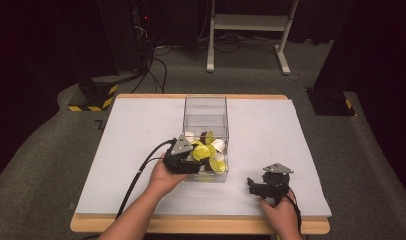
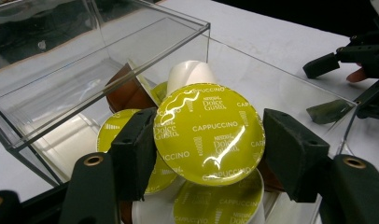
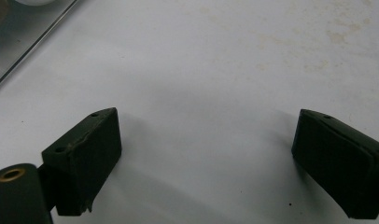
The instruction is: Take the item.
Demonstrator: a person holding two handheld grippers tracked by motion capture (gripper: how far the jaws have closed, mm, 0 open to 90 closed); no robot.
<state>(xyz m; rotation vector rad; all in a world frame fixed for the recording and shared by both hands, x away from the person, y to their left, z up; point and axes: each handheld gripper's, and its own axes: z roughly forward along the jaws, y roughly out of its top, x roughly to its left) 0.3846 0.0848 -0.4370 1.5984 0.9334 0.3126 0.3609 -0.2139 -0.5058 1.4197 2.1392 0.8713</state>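
A clear plastic box (image 1: 205, 108) stands mid-table and holds several coffee capsules with yellow-green foil lids (image 1: 217, 165), plus white and brown ones. My left gripper (image 2: 208, 140) reaches into the near end of the box (image 2: 103, 70) and is shut on a yellow-green cappuccino capsule (image 2: 208, 133), its pads (image 2: 136, 149) pressing on both sides of the lid. In the high view that left gripper (image 1: 187, 159) sits at the box's near left. My right gripper (image 3: 206, 158) is open over bare white table, and in the high view the right gripper (image 1: 256, 186) rests right of the box.
The white table top (image 1: 271, 135) has free room on both sides of the box. More capsules (image 2: 215, 203) lie under and behind the held one. A white frame (image 1: 248, 22) and cables stand on the floor beyond the table's far edge.
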